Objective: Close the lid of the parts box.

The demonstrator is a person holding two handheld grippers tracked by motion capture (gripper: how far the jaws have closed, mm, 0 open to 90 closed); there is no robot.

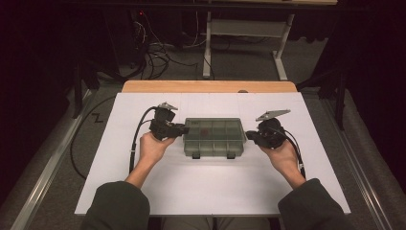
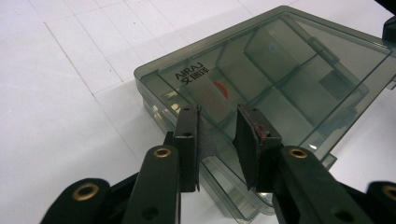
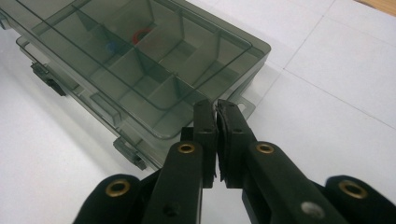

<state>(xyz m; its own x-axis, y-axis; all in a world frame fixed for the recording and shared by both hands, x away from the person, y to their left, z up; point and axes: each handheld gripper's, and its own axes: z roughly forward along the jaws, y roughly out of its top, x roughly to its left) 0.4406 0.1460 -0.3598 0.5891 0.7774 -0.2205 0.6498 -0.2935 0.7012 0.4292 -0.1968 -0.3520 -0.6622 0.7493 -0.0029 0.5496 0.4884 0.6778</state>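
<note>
Both tongs flank a closed smoky compartment box (image 1: 214, 136) at the desk's (image 1: 143, 191) middle, left tongs (image 2: 218, 135) parted at its end, right tongs (image 3: 217, 116) pressed together, apparently steadying it.

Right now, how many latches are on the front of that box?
2: left latch and right latch, both on the organizer box's near edge, facing the person.
</note>
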